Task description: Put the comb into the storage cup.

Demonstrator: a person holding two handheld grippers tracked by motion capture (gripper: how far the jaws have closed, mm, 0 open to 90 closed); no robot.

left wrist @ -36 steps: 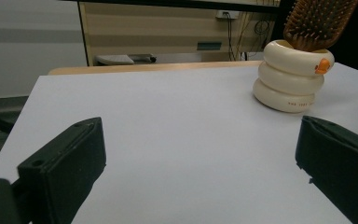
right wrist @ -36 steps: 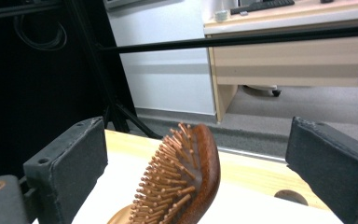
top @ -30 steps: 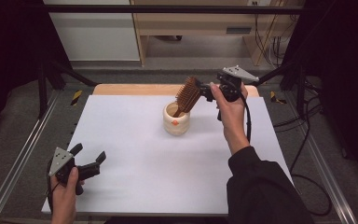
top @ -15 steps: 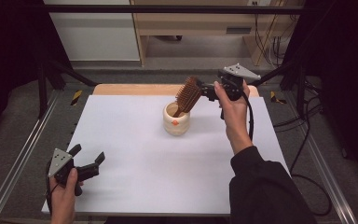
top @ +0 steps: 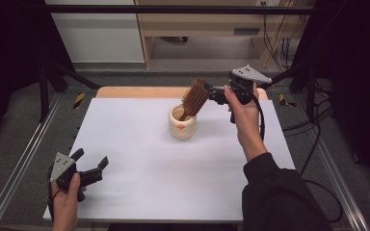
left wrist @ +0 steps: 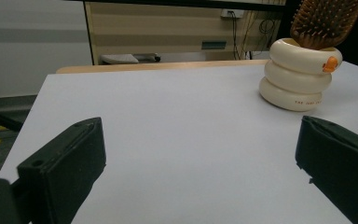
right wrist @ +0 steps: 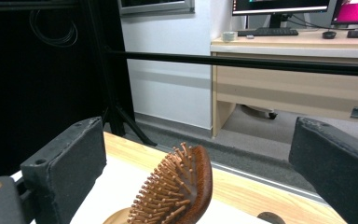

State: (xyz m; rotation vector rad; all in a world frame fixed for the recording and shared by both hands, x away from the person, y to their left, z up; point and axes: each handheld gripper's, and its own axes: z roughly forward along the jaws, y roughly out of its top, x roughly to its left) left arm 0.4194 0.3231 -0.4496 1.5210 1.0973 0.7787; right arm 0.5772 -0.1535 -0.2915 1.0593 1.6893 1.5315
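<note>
White tabletop (top: 139,144), wooden strip at far edge. Cream ringed cup (top: 182,122) holds a wooden hairbrush (top: 194,97), handle down, head tilted toward right gripper (top: 211,93). That gripper's jaws spread wide, empty, brush head just in front. Left gripper (top: 90,166) wide open, empty; cup well ahead, to its right.

Wooden desk (right wrist: 298,70) with monitors (right wrist: 279,5) beside white wall (right wrist: 168,70).
</note>
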